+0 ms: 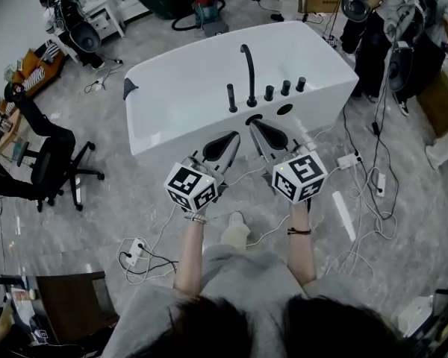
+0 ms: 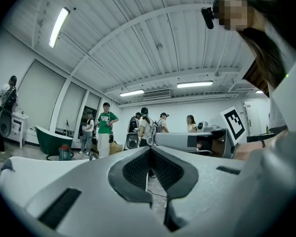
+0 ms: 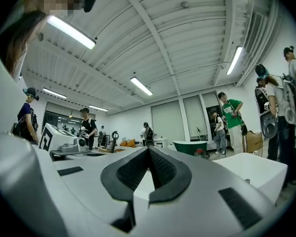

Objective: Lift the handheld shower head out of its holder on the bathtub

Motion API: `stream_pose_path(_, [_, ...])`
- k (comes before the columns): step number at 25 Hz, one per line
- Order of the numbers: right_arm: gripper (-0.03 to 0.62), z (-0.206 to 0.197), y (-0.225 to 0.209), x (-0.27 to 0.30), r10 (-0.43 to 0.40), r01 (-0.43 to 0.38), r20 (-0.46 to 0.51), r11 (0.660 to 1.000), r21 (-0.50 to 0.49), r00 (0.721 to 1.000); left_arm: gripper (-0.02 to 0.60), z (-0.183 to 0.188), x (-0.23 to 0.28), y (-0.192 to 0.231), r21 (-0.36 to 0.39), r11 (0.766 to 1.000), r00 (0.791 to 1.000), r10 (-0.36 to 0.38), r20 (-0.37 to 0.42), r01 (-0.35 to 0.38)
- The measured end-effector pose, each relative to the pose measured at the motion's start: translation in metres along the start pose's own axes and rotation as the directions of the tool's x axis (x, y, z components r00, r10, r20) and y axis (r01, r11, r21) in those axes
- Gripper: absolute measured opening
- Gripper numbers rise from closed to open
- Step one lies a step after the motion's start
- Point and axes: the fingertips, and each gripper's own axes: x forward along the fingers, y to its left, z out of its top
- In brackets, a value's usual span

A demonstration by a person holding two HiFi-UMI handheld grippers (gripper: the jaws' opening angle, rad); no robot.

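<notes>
Beyond the fingers (image 1: 222,148), untouched, stands the shower head (image 1: 231,98).

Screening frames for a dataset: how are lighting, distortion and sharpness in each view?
Head view: even light, sharp, the white freestanding bathtub bright yet not blown out, edges of the picture bowed. Left gripper view: heavy fisheye, black corners, long ceiling strip lamp glaring. Right gripper view: same fisheye and dark rim.

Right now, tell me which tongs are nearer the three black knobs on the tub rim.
Right. The right tongs sit just below-left of the knobs; the left tongs are farther left, below the handheld shower head.
</notes>
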Motion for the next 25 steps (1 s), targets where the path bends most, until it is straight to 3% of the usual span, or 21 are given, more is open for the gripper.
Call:
stream_pose_path(11, [0.000, -0.012, -0.059, 0.069, -0.045, 0.045, -0.053, 0.999, 0.008, 0.998, 0.006, -0.005, 0.052, 0.075, -0.035, 0.999, 0.999, -0.035, -0.028, 0.034])
stream_pose_path(25, [0.000, -0.034, -0.105, 0.126, -0.134, 0.132, -0.099, 0.991, -0.026, 0.986, 0.006, -0.024, 0.092, 0.148, -0.067, 0.993, 0.994, -0.096, -0.048, 0.092])
